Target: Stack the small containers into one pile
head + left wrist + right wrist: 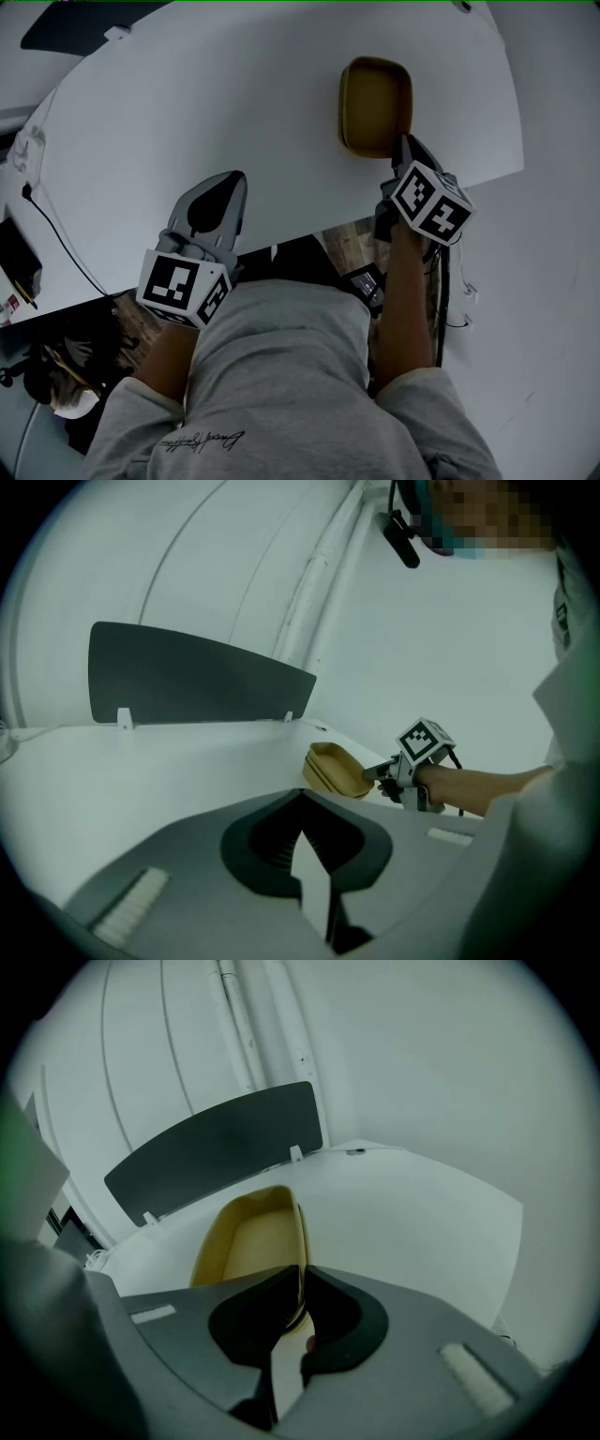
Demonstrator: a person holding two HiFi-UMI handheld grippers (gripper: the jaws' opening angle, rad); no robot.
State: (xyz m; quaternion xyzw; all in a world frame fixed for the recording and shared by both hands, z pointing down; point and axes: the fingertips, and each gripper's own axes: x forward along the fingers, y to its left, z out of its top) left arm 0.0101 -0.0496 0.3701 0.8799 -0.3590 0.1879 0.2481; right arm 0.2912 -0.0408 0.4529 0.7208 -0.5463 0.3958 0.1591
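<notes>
One stack of yellow containers, rim pinched in the right tongs

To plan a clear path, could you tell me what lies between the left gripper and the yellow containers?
Only bare table separates left gripper and containers, in the head view.

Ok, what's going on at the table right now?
A person works with a gripper in each hand. The right gripper is shut on the near rim of the yellow containers, which are nested in one pile by the edge of the white table. The left gripper is shut and empty, over the table and apart from the pile.
</notes>
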